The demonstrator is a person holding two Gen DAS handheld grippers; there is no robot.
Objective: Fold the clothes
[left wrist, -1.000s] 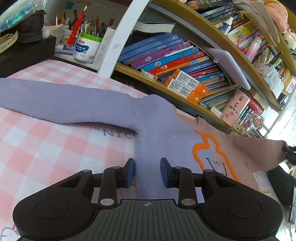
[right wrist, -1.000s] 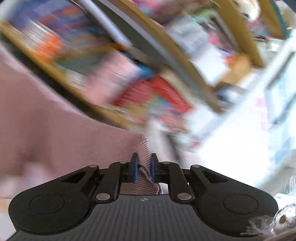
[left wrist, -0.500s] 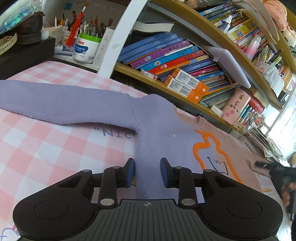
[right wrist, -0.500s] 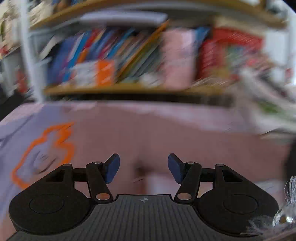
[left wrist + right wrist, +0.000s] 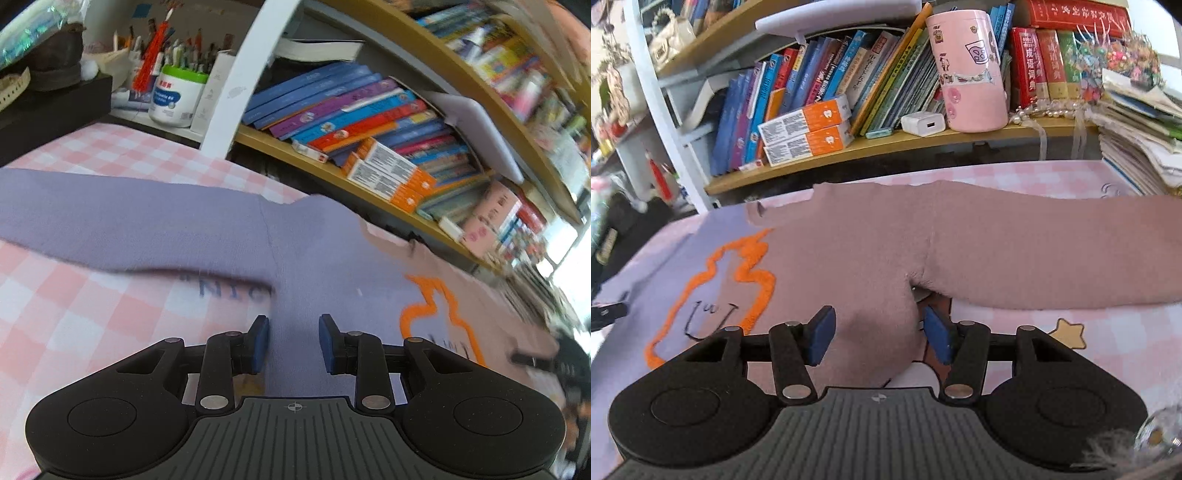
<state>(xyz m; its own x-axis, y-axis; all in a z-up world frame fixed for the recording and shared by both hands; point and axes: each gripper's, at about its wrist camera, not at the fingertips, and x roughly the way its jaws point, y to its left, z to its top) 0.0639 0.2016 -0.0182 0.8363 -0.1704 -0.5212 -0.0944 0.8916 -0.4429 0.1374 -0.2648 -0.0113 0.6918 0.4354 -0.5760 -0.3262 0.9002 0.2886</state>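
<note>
A sweater (image 5: 332,258), purple on one half and pink on the other (image 5: 849,251), lies flat on a pink checked tablecloth (image 5: 74,314), with an orange outline figure (image 5: 738,280) on its chest. Its purple sleeve (image 5: 129,221) stretches left and its pink sleeve (image 5: 1052,251) stretches right. My left gripper (image 5: 293,341) sits low at the purple side edge below the armpit. Its jaws are closing, with fabric between the pads but not pinched. My right gripper (image 5: 877,339) straddles the pink side edge under the other armpit. Its jaws are also closing, and its pads stand clear of the cloth.
A wooden bookshelf (image 5: 369,122) packed with books runs along the table's far edge. A pink canister (image 5: 971,66) and a white charger stand on it. A paper stack (image 5: 1137,147) sits at the right, a white tub of pens (image 5: 177,96) and a black box (image 5: 48,110) at the left.
My right gripper let go of the pink sleeve's cuff, opened wide, and swung down to the sweater's side. The pink sleeve now lies flat on the table. My left gripper shifted only slightly.
</note>
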